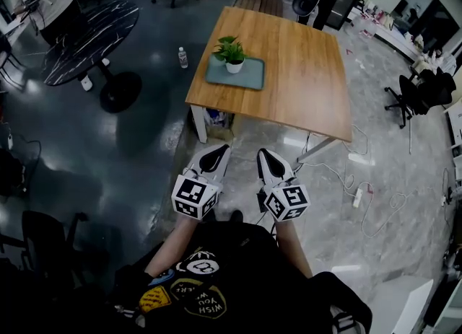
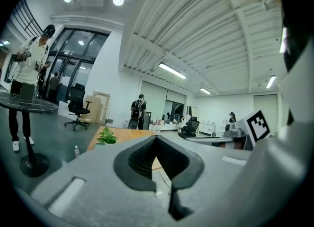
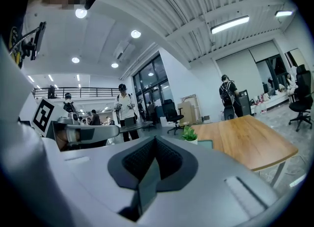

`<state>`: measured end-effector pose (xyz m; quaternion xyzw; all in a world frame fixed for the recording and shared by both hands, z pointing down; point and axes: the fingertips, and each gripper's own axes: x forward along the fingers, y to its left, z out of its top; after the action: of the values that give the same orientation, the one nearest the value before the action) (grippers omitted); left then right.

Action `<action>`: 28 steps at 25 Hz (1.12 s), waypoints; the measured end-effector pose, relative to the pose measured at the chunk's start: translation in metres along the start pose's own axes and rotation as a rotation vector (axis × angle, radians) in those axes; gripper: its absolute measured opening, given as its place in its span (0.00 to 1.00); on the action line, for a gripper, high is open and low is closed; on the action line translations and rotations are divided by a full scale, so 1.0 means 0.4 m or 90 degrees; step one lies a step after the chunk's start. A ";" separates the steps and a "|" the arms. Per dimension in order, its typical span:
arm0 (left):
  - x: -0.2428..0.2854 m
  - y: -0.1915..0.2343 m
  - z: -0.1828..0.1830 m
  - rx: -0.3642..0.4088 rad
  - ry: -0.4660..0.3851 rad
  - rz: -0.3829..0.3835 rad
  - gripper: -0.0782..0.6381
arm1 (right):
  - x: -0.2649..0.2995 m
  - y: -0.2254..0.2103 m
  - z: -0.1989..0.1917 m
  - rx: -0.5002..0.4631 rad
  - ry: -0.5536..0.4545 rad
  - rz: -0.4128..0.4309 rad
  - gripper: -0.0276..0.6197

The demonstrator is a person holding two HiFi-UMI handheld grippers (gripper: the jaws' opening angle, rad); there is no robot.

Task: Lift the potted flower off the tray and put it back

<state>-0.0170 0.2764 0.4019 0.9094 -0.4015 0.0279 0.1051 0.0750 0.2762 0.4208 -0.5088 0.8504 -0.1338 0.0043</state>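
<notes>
In the head view I hold my left gripper (image 1: 221, 151) and my right gripper (image 1: 265, 154) side by side over the floor (image 1: 144, 145), well short of the wooden surface (image 1: 303, 80). Both pairs of jaws are drawn to a point, with nothing in them. On the surface lies the teal tray (image 1: 245, 76), and the potted flower (image 1: 231, 54) stands upright in it, toward its far left corner. A small bottle (image 1: 182, 57) stands on the floor beside the surface.

In the left gripper view my jaws are closed tip to tip and grip nothing. Beyond them, left of the tips, the potted flower (image 2: 106, 136) shows at the near end of the surface (image 2: 125, 135).

In the right gripper view my jaws are pressed together and are empty too. The potted flower (image 3: 189, 134) stands to their right, far off, in the tray (image 3: 206, 143) on the surface (image 3: 245, 145).
</notes>
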 end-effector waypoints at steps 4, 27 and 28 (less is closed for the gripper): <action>-0.009 0.043 -0.014 -0.010 0.003 0.006 0.10 | 0.034 0.008 -0.023 -0.001 0.022 -0.011 0.05; 0.282 0.335 -0.153 -0.013 0.090 -0.001 0.10 | 0.380 -0.174 -0.083 0.059 0.064 0.014 0.05; 0.315 0.347 -0.156 -0.003 0.092 0.001 0.10 | 0.403 -0.202 -0.084 0.049 0.065 0.016 0.05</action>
<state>-0.0318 0.1073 0.5032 0.9045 -0.3935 0.0926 0.1361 0.0621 0.1079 0.4927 -0.4903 0.8498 -0.1924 -0.0178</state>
